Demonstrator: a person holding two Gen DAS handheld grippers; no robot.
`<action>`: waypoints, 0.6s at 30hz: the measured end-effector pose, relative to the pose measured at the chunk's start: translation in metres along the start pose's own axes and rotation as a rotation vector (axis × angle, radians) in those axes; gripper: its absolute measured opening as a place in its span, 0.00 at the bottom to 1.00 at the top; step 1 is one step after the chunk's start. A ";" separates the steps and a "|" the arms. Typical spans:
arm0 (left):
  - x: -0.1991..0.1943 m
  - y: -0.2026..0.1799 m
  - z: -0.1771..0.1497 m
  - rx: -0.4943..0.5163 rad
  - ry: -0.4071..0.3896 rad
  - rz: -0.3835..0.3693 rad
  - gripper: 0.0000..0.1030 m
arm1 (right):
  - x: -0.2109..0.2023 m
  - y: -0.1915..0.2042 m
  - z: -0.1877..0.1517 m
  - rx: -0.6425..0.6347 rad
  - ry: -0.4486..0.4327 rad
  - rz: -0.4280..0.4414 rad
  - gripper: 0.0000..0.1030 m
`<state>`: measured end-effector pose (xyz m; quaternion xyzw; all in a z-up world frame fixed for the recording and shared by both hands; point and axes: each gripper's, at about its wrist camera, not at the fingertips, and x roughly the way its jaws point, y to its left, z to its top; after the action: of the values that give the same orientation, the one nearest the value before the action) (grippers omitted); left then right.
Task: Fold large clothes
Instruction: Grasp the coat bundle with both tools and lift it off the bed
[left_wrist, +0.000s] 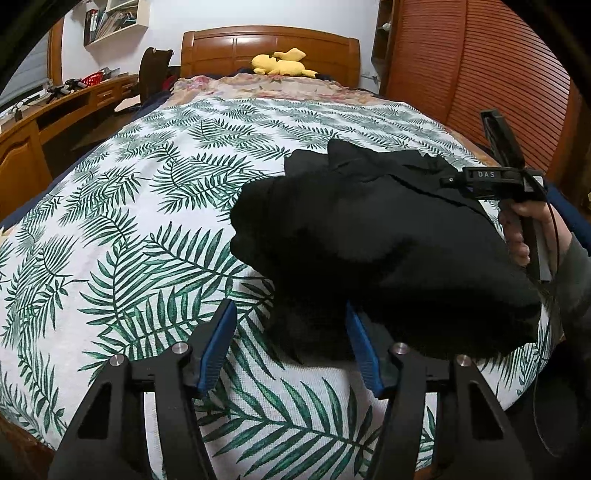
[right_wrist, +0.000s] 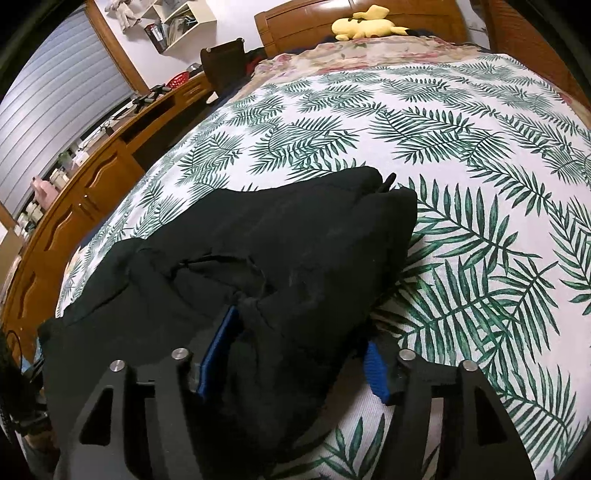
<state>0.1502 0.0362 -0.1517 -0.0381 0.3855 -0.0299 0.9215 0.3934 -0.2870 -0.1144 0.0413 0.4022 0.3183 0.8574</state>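
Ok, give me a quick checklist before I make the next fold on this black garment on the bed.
1. Left gripper open: ok, pads apart, cloth only at its right pad.
2. Right gripper open: ok, a bunched fold of cloth sits between the pads.
3. Black garment flat: not ok, humped and bunched.
4. Garment wholly on the palm-leaf bedspread: cannot tell, its near edge is hidden in the right wrist view.
5. Room to fold toward the yellow plush toy: ok, bare bedspread beyond the garment.
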 end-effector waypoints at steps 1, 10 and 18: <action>0.001 0.000 0.000 0.000 0.002 0.002 0.60 | 0.001 0.001 -0.001 0.002 -0.001 0.001 0.66; 0.007 -0.004 0.000 0.002 0.015 -0.017 0.53 | 0.007 0.002 -0.001 0.019 -0.008 0.009 0.68; 0.009 -0.009 0.001 -0.006 0.029 -0.072 0.30 | 0.006 0.000 -0.001 0.009 -0.011 0.014 0.64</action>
<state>0.1576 0.0266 -0.1566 -0.0545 0.3973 -0.0626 0.9139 0.3956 -0.2832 -0.1192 0.0500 0.3986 0.3224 0.8571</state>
